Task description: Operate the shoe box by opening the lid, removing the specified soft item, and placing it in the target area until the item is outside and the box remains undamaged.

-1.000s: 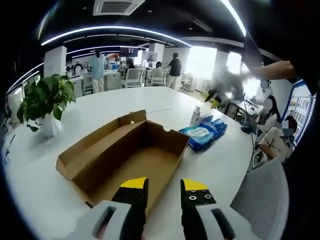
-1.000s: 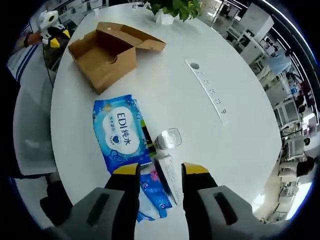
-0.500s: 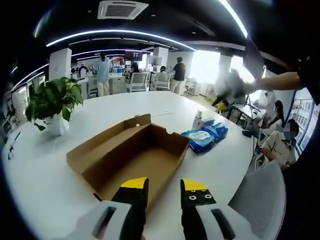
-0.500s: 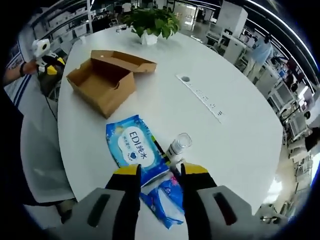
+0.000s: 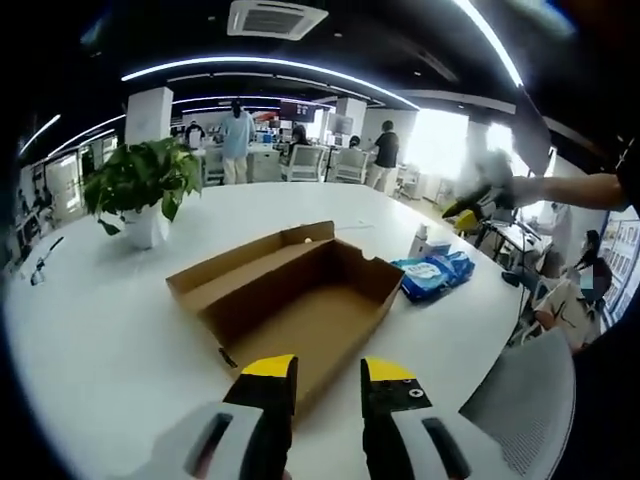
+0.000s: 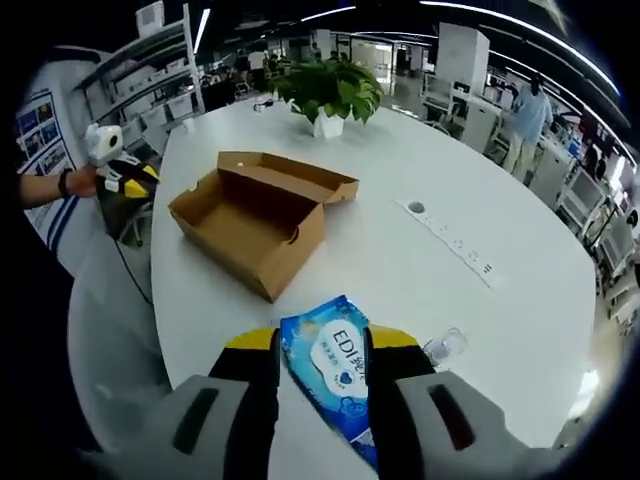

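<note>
Brown shoe box sitting open on the white table, lid folded back, nothing inside. In the right gripper view, same box out in the middle of the table, well apart from the tongs.

Blue pack of wipes lying on the table, outside the box, showing between the yellow tips of the right gripper. Jaws a little apart; cannot tell if squeezing the pack or just above it. Second blue pack under the first. Clear bottle just beside.

Left gripper near the box's close end, jaws a little apart, holding nothing. Blue packs beyond the box.

Green plant in a white pot farther back. Power strip flat on the table.
</note>
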The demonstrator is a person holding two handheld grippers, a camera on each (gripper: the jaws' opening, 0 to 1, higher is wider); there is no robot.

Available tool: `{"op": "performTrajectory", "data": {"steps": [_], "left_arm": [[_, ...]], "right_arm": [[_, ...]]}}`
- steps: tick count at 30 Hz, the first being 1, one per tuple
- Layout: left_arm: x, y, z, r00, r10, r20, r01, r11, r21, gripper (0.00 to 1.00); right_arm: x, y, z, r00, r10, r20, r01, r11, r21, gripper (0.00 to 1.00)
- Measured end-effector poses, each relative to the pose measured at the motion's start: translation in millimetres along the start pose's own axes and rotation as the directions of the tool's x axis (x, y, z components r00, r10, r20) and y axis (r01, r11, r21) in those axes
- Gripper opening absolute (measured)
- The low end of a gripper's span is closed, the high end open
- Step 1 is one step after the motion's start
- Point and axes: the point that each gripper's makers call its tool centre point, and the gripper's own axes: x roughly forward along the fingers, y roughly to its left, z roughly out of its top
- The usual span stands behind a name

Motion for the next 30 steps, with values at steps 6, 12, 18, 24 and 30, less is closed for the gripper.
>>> {"op": "performTrajectory", "data": {"steps": [6,12,18,24,30], "left_arm": [[1.1,21.9,-7.1,0.996,0.085,-0.004,-0.085,0.994,-0.073,0.25],[6.1,33.9,-12.3,0.992,0.129,-0.015,-0.13,0.985,-0.111,0.25],[14.9,48.7,-26.0,0.977,0.199,-0.08,-0.209,0.964,-0.161,0.25],[28.9,57.0,-45.5,0.966,0.22,-0.134,-0.25,0.925,-0.286,0.25],[49.5,60.8,-53.0,0.966,0.208,-0.151,-0.25,0.899,-0.359,0.26]], "right_arm": [[10.3,29.9,3.5,0.999,0.051,0.019,-0.051,0.999,-0.006,0.31],[8.2,39.7,2.7,0.998,0.063,0.026,-0.063,0.998,-0.009,0.31],[3.3,47.9,7.0,0.994,0.066,0.086,-0.071,0.996,0.055,0.31],[-1.9,59.5,-0.8,0.992,0.068,0.107,-0.077,0.993,0.085,0.32],[-6.0,77.7,-22.5,0.988,0.094,0.124,-0.112,0.983,0.148,0.36]]}}
